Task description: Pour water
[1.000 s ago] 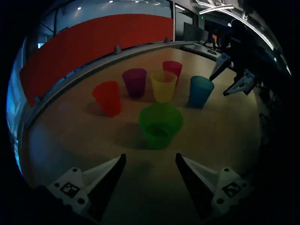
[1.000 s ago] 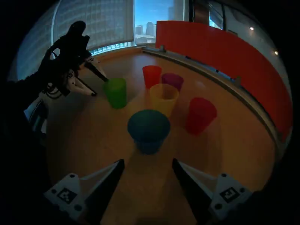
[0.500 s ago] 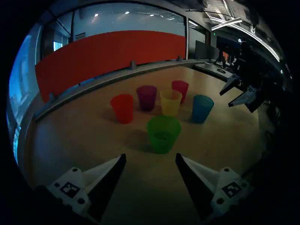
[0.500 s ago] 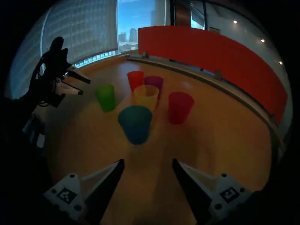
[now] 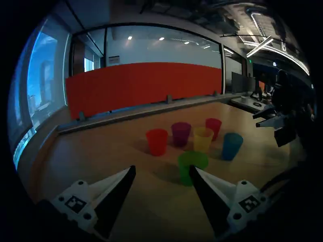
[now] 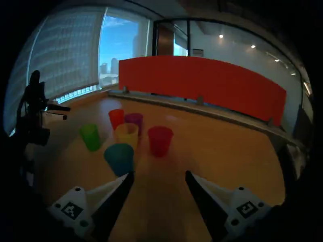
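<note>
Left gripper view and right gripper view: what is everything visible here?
Places as in the left gripper view.
Green plastic cup: one, green, cluster's front.
Orange-red plastic cup: one, orange-red, left.
Purple plastic cup: one, purple, back.
Yellow plastic cup: one, yellow, middle.
Crimson plastic cup: one, crimson, back right.
Blue plastic cup: one, blue, right.
Wooden table: one, brown, under cups.
Partition panel: one, red, beyond table.
Left gripper: one, white-black, open.
Right gripper: one, white-black, open.
</note>
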Action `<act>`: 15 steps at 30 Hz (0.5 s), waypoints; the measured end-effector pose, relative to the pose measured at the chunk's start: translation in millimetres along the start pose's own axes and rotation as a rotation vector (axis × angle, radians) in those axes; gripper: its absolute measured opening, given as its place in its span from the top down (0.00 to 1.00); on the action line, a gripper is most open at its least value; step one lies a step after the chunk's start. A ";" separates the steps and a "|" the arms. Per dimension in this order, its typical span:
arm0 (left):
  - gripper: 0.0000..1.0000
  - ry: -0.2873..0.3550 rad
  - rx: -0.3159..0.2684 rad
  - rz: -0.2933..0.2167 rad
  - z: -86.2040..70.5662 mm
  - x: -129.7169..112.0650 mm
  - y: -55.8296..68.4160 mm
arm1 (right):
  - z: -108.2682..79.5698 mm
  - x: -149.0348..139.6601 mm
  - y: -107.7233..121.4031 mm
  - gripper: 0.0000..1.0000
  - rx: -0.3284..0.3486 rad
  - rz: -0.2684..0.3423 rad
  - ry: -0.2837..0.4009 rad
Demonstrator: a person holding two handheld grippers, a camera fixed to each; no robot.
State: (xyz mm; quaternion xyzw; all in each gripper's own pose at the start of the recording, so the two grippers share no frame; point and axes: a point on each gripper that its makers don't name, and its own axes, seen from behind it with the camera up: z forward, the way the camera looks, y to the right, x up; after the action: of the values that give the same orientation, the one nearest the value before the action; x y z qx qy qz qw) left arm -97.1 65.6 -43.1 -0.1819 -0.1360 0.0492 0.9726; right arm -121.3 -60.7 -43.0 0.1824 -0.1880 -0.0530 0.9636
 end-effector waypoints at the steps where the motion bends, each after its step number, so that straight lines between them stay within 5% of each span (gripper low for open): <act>1: 0.02 0.018 0.017 -0.007 -1.4 2.7 -3.0 | -0.2 3.4 5.7 0.01 -0.030 0.009 0.018; 6: 0.02 0.113 0.100 -0.056 -9.4 15.2 -16.9 | -2.7 20.8 27.0 0.01 -0.178 0.053 0.106; 15: 0.02 0.226 0.229 -0.109 -24.8 29.8 -35.4 | -16.1 47.3 38.9 0.01 -0.341 0.085 0.236</act>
State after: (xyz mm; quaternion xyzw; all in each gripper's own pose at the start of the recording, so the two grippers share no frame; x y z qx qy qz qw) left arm -60.0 28.5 -45.0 -0.0667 -0.0290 -0.0090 0.9973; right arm -70.2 -27.3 -26.2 0.0133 -0.0698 -0.0215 0.9972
